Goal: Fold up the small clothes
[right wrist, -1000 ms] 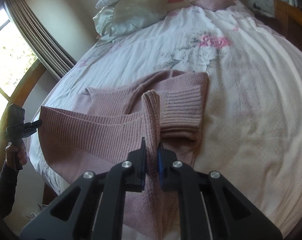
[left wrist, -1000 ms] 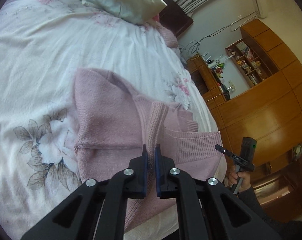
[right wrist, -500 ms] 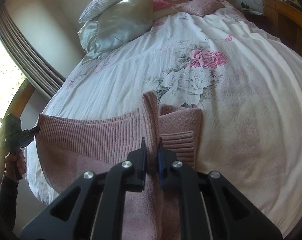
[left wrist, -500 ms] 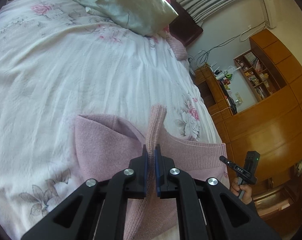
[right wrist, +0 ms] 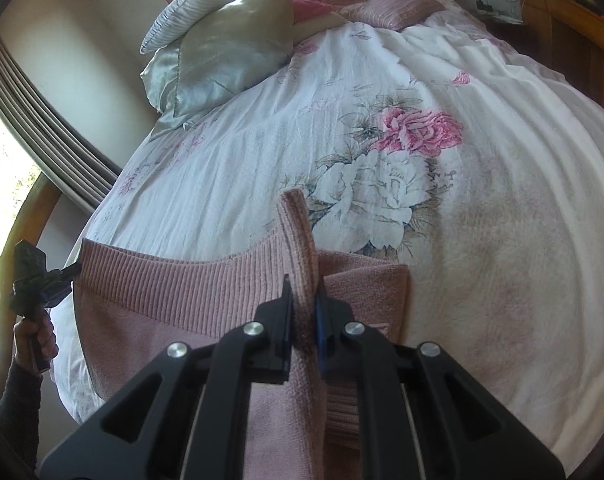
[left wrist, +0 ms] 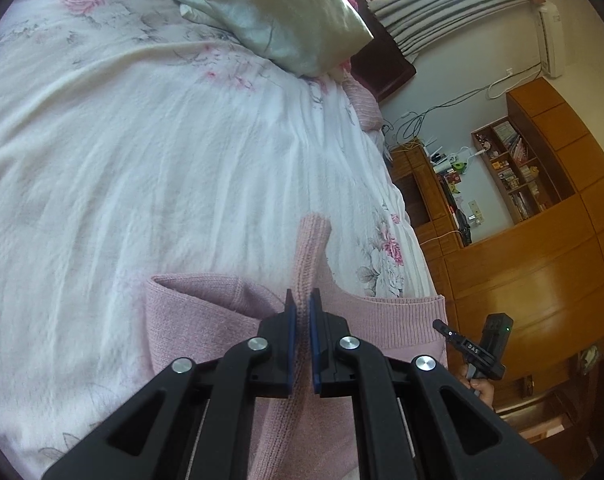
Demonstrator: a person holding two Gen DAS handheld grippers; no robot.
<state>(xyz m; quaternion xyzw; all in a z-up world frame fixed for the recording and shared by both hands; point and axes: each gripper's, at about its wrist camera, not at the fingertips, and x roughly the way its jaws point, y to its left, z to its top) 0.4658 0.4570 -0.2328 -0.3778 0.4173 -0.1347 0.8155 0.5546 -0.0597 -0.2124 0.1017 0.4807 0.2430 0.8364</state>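
**Two grippers pinched a pink sweater over the bed**

Both grippers were clamped on knit fabric. The left gripper (left wrist: 300,312) had its blue-padded fingers (left wrist: 289,320) closed onto a raised ridge of the pink sweater (left wrist: 205,320), which stood up past the fingertips. The right gripper (right wrist: 302,300) likewise squeezed a fold of the same sweater (right wrist: 173,292), its ribbed hem stretched between the two tools. Each wrist view caught the other tool at the frame's edge, held in a hand (right wrist: 37,336) with a dark sleeve (right wrist: 17,408). The garment lay near the edge of a white floral bedspread (right wrist: 502,160). Satin pillows (left wrist: 285,12) sat well beyond, and wooden cabinets (left wrist: 542,260) stood beside the bed.
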